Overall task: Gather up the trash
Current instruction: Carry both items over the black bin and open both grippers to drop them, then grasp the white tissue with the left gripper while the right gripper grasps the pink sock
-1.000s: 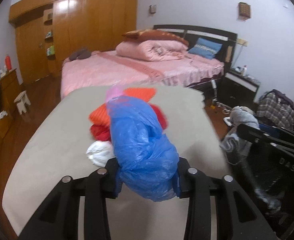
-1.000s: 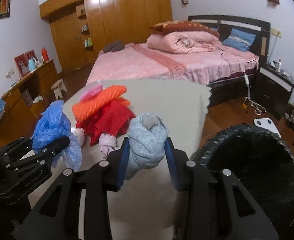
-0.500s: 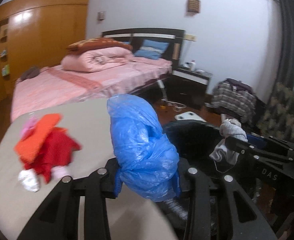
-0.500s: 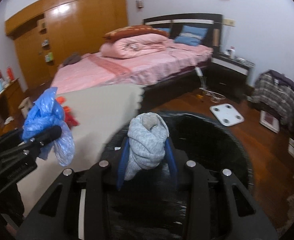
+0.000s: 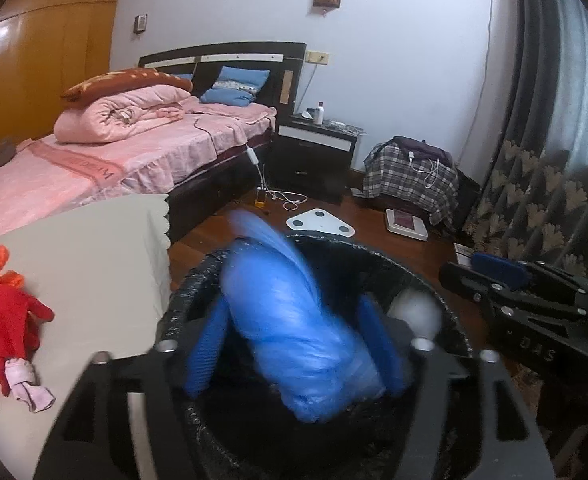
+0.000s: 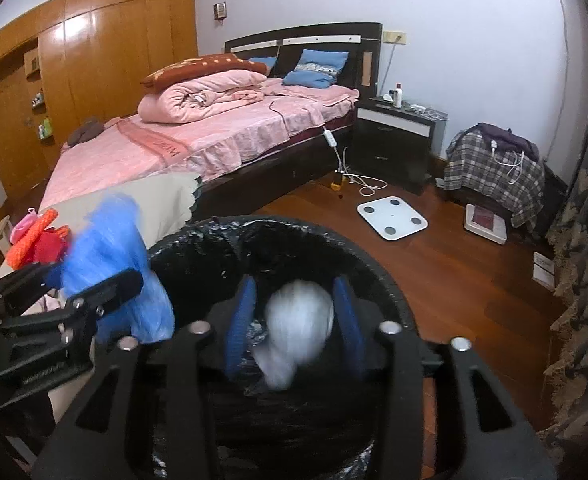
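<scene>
Both hands had swung away from the tabletop [image 5: 94,248] to the black-lined bin [image 5: 190,300]; in the left wrist view the left tool [image 5: 294,344] was opening, the blue plastic bag [image 5: 294,320] blurred and loose between its pads, directly over the bin's mouth. In the right wrist view the right tool [image 6: 294,328] was opening too, the grey sock ball [image 6: 297,320] slipping straight down into the bin [image 6: 381,280], while red and orange clothes [image 6: 38,240] stayed on the tabletop, nearer the left hand.
</scene>
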{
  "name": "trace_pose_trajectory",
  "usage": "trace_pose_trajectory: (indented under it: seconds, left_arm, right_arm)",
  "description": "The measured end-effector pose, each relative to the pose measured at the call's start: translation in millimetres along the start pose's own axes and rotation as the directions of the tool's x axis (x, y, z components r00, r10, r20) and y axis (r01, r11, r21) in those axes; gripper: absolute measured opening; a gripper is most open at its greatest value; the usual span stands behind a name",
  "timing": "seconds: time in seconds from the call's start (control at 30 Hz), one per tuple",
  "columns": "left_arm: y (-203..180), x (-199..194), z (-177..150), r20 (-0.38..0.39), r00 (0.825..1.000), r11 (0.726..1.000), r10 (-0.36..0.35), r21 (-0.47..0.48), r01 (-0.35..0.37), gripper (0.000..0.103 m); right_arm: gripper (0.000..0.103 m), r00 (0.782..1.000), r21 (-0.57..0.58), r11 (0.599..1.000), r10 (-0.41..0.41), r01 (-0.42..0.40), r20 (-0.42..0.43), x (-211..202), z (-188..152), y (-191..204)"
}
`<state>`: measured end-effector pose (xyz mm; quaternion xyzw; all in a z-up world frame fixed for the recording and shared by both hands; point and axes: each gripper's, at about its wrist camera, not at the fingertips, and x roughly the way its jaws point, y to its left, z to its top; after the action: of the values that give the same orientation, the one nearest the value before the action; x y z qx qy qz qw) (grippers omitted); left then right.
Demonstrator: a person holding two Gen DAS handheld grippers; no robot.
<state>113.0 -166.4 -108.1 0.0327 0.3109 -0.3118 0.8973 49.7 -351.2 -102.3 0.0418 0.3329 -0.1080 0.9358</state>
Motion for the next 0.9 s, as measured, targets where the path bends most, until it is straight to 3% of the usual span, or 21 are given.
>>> trace_pose_trajectory:
  seconds: [0.13,0.23,0.37,0.5,0.57,0.77,0.9]
  left_arm:
    - [14,-10,-3,0.006,0.998,0.998,0.055,-0.015,-0.055,0.075]
    - [36,-28,-7,0.028,0.990,0.990,0.139,-0.042,-0.138,0.080]
    - [77,-55,-19,0.036,0.963,0.961,0.267,-0.085,-0.264,0.081]
    - [124,-84,-39,0.016,0.910,0.902,0.415,-0.139,-0.409,0.081]
    - [142,-92,-47,-0.003,0.887,0.875,0.461,-0.165,-0.455,0.081]
    - [202,-112,-80,-0.066,0.799,0.774,0.597,-0.213,-0.596,0.081]
    - [236,-113,-93,-0.115,0.778,0.742,0.618,-0.241,-0.625,0.081]
  right_arm:
    - [0.090,0.999,0.000,1.000,-0.003,0.003,0.034,-3,3,7]
    - [0.094,0.998,-0.011,0.999,0.046,-0.046,0.050,-4,6,24]
    - [0.096,0.990,-0.042,0.991,0.130,-0.128,0.046,-2,10,61]
    - [0.096,0.971,-0.102,0.968,0.235,-0.231,0.034,7,11,115]
    - [0.096,0.961,-0.130,0.954,0.275,-0.269,0.028,11,11,142]
    - [0.096,0.933,-0.202,0.914,0.360,-0.353,-0.002,32,5,214]
    - [0.096,0.916,-0.214,0.891,0.399,-0.399,-0.045,49,0,251]
